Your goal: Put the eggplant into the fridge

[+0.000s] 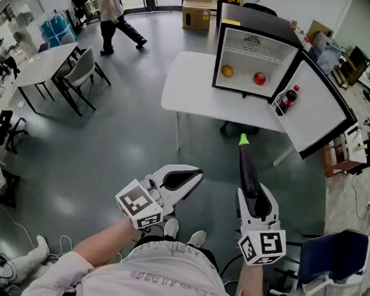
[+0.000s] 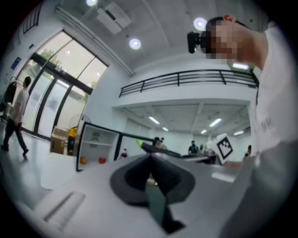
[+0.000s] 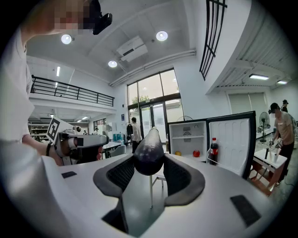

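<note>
The eggplant (image 1: 248,168) is pinched at its thick end between the pads of the right gripper (image 1: 255,199), with its green stem pointed toward twelve o'clock. The fingers of the left gripper (image 1: 184,176) are pressed together, and nothing is held between them. The fridge (image 1: 253,50) is seen at twelve o'clock on a white table (image 1: 189,90). Its door (image 1: 321,116) is swung wide toward two o'clock, with a bottle (image 1: 289,100) in the door shelf. Open grey floor (image 1: 128,140) is seen between the grippers and the table's near edge. A blue chair (image 1: 333,255) is set close by at four o'clock.
</note>
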A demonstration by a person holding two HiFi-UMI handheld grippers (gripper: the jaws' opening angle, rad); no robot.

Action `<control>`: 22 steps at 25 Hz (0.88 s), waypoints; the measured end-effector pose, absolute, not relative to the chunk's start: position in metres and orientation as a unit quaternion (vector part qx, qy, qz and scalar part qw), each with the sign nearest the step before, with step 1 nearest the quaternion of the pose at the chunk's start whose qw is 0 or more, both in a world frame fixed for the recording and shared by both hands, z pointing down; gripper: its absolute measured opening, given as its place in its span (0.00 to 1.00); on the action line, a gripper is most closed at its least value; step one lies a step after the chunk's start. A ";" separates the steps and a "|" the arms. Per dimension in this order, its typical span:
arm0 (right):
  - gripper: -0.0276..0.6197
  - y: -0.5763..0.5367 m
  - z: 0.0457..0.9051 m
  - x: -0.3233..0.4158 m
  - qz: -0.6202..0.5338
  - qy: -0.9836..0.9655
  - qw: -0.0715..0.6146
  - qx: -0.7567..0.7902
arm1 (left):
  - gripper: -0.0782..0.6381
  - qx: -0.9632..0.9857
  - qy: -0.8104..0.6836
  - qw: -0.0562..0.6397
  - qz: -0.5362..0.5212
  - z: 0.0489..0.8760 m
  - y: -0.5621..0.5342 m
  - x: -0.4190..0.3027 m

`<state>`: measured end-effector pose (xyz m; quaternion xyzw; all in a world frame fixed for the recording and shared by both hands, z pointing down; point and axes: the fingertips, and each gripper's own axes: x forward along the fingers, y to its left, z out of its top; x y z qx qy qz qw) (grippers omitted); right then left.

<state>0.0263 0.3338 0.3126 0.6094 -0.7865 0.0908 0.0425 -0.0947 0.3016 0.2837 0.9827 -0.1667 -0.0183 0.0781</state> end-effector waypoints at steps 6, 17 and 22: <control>0.35 0.346 0.320 0.036 0.098 -0.785 0.044 0.610 | 0.12 0.982 -0.169 0.079 -0.018 0.285 0.312 -0.088; 0.35 0.356 0.309 0.047 0.086 -0.788 0.025 0.609 | 0.12 0.981 -0.179 0.080 -0.017 0.288 0.326 -0.080; 0.35 0.363 0.311 0.052 0.087 -0.791 0.020 0.605 | 0.12 0.979 -0.188 0.078 -0.018 0.290 0.330 -0.077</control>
